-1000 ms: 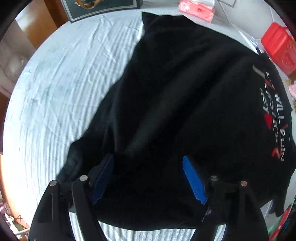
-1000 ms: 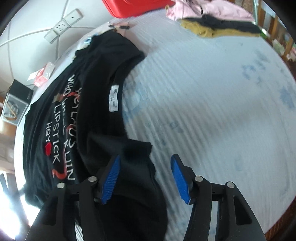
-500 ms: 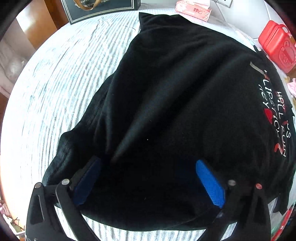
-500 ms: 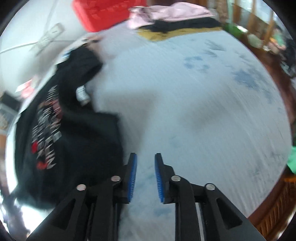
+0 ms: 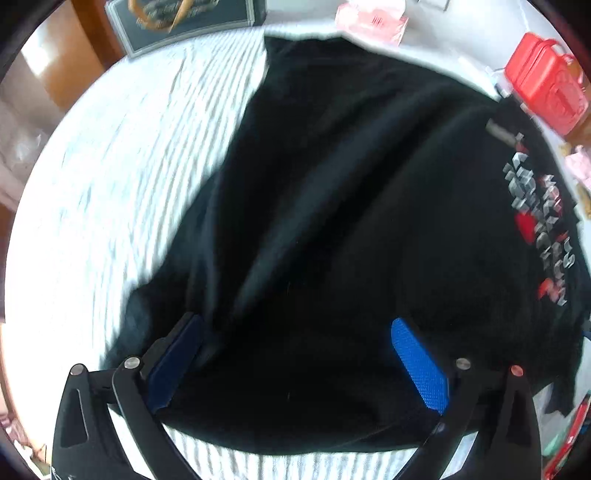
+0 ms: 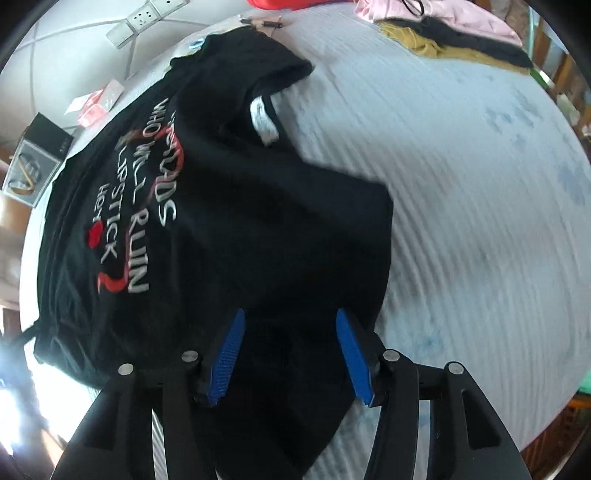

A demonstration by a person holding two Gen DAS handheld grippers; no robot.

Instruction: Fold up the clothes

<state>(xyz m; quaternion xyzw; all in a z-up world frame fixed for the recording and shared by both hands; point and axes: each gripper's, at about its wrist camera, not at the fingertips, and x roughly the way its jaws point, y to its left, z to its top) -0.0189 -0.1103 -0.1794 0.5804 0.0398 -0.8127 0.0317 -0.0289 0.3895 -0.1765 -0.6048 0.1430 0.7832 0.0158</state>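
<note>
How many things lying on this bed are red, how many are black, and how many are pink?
Red: 1, the red box
Black: 2, the black T-shirt and the black framed box
Pink: 2, the pink packet and the pink garment
Total: 5

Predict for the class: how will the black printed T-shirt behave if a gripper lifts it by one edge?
The black T-shirt already lies in soft creases on the bedsheet, so it would probably drape and sag. Its turned-over sleeve suggests layers may unfold. It looks thin, so it is likely light.
</note>
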